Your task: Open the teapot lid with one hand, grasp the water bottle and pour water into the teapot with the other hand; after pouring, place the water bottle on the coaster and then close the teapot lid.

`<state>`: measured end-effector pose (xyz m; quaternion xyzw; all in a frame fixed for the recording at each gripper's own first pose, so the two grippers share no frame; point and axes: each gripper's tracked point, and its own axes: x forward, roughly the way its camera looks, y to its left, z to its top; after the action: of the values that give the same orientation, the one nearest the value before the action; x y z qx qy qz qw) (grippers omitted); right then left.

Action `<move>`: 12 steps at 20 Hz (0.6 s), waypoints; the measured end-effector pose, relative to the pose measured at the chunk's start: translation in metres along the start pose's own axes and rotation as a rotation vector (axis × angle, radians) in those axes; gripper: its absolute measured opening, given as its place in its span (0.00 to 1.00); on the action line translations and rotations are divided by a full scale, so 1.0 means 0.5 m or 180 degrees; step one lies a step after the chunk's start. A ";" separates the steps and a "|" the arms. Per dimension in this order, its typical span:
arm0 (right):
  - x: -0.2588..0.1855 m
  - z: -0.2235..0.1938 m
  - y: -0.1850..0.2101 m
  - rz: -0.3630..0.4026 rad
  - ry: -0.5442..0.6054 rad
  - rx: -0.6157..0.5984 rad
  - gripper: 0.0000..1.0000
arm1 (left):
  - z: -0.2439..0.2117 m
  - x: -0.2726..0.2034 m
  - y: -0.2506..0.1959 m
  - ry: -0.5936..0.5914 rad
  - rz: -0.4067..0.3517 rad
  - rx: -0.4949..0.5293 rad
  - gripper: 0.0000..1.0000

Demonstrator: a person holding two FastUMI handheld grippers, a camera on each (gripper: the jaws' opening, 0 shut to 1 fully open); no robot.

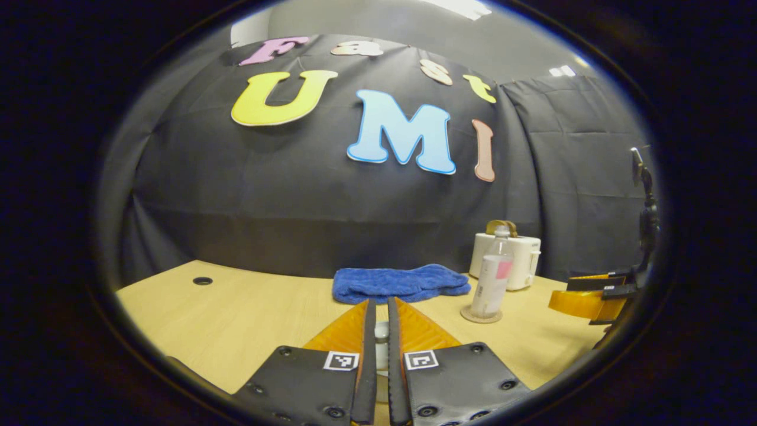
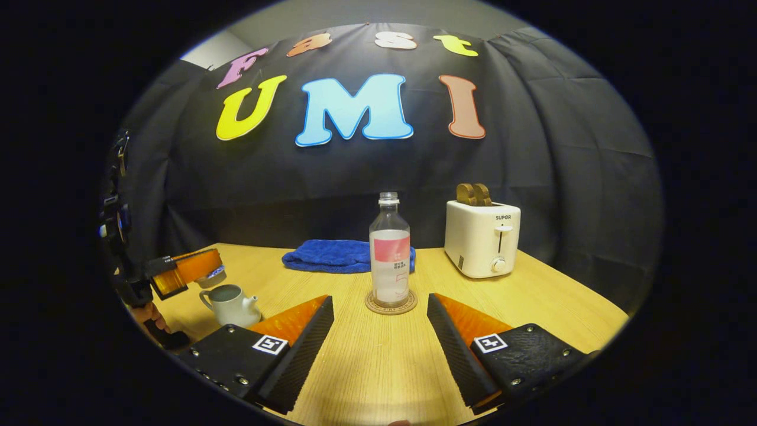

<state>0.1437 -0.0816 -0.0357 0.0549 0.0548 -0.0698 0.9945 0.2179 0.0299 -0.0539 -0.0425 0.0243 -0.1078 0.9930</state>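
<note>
Two tools are at work, and the job looks to be in its last stretch. The water bottle (image 2: 390,254) stands upright on the coaster (image 2: 390,303) near the middle of the desk (image 2: 366,361), with no cap on its neck; the blue towel (image 2: 334,255) lies behind it and the toaster (image 2: 482,238) off to its right. The right tool (image 2: 378,325) hangs just in front of the bottle with its jaws wide and nothing between them — by my reading, the bottle has been set down. The left tool (image 1: 378,322) has its fingers drawn nearly together on a small pale thing, most likely the teapot lid (image 2: 211,276), which it holds just above the open teapot (image 2: 230,305). What remains, I judge, is closing the pot: the lid must come straight down onto the mouth — level and centred — before the fingers part.
</note>
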 end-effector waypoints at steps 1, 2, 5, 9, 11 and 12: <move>-0.002 0.008 -0.007 -0.0045 -0.0040 -0.0015 0.98 | -0.005 0.002 -0.003 0.0022 0.0003 0.0039 0.17; -0.004 0.009 -0.002 -0.0042 -0.0066 -0.0021 0.99 | -0.008 0.006 -0.002 0.0031 0.0038 0.0095 0.17; -0.006 0.010 0.014 0.0017 -0.0081 -0.0059 0.98 | -0.027 0.017 -0.015 0.0096 0.0021 0.0169 0.11; -0.004 -0.004 0.036 0.0105 -0.0007 -0.0106 0.98 | -0.037 0.020 -0.028 0.0146 0.0045 0.0343 0.15; -0.005 -0.004 0.039 0.0120 -0.0007 -0.0139 0.98 | -0.038 0.019 -0.022 0.0154 0.0088 0.0408 0.17; -0.005 -0.006 0.040 0.0117 -0.0007 -0.0149 0.98 | -0.037 0.019 -0.022 0.0141 0.0082 0.0395 0.17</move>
<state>0.1437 -0.0610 -0.0362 0.0325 0.0542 -0.0502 0.9967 0.2238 0.0158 -0.0716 0.0219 0.0401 -0.0973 0.9942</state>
